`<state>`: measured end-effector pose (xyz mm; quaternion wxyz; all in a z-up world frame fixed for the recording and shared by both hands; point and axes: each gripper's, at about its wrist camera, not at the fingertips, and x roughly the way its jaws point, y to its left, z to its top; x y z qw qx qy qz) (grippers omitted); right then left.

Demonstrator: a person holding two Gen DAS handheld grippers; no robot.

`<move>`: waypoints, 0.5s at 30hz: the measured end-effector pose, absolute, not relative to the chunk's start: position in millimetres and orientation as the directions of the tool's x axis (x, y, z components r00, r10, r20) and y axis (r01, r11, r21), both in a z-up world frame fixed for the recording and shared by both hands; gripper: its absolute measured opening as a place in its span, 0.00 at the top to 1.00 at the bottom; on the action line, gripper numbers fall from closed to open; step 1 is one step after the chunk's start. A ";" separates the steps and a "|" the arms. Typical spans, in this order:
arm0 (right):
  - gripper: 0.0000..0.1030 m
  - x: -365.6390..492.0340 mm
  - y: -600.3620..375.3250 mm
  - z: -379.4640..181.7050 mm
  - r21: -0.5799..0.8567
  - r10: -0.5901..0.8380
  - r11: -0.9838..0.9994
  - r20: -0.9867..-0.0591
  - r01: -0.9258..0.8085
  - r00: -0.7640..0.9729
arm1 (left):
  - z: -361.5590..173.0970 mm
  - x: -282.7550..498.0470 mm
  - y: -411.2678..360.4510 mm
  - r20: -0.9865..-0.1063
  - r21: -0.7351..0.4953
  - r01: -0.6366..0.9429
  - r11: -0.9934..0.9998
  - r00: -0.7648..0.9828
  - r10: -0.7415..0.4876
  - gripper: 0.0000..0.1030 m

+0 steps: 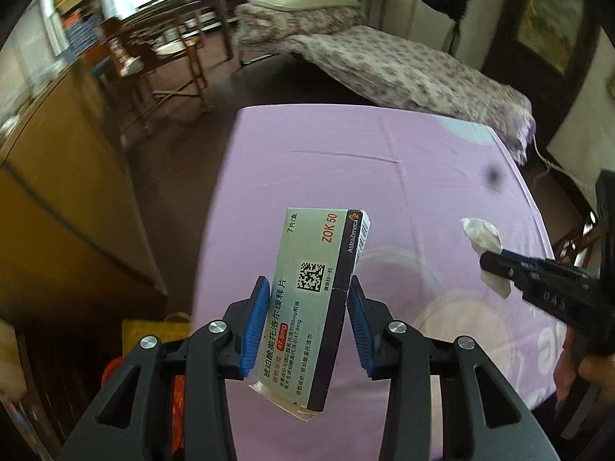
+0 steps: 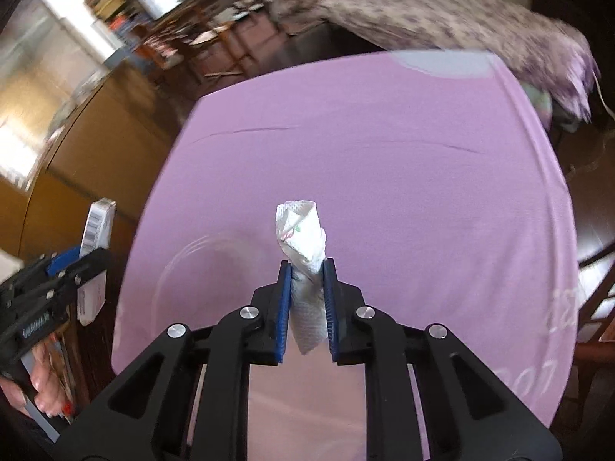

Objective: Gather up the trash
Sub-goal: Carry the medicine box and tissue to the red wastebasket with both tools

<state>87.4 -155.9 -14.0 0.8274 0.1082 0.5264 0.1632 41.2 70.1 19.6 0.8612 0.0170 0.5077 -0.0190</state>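
My left gripper (image 1: 307, 288) is shut on a flat medicine box (image 1: 319, 265), grey-green with a dark edge and printed text, held lifted over the left side of the pink-clothed table (image 1: 346, 161). My right gripper (image 2: 305, 267) is shut on a crumpled white tissue (image 2: 301, 238), which sticks up past the blue pads above the cloth. In the left wrist view the right gripper (image 1: 488, 265) and its tissue (image 1: 482, 232) show at the right edge. The right wrist view shows the left gripper (image 2: 73, 261) with the box (image 2: 96, 230) at the left edge, beside the table.
A wooden cabinet (image 1: 57, 192) stands left of the table. Chairs and a dark table (image 1: 173, 50) are at the back left, a bed with a flowered cover (image 1: 403, 69) behind. A yellow bag with red items (image 1: 153, 334) sits low at the table's left. A small dark spot (image 1: 494, 174) marks the cloth.
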 end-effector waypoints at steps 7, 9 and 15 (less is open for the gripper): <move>0.83 33.5 -67.6 5.2 0.377 0.499 0.847 -0.808 -0.375 0.313 | 25.7 -17.2 156.8 -0.865 -0.013 -0.103 0.995 0.500 0.040 0.61; 0.83 21.6 -39.0 12.3 0.380 0.522 0.819 -0.805 -0.430 0.282 | 24.3 -32.7 177.6 -0.865 -0.019 -0.146 0.989 0.499 0.057 0.61; 0.83 2.1 31.8 29.1 0.384 0.559 0.748 -0.804 -0.541 0.202 | 13.3 -74.0 245.6 -0.870 -0.047 -0.293 0.955 0.482 0.105 0.60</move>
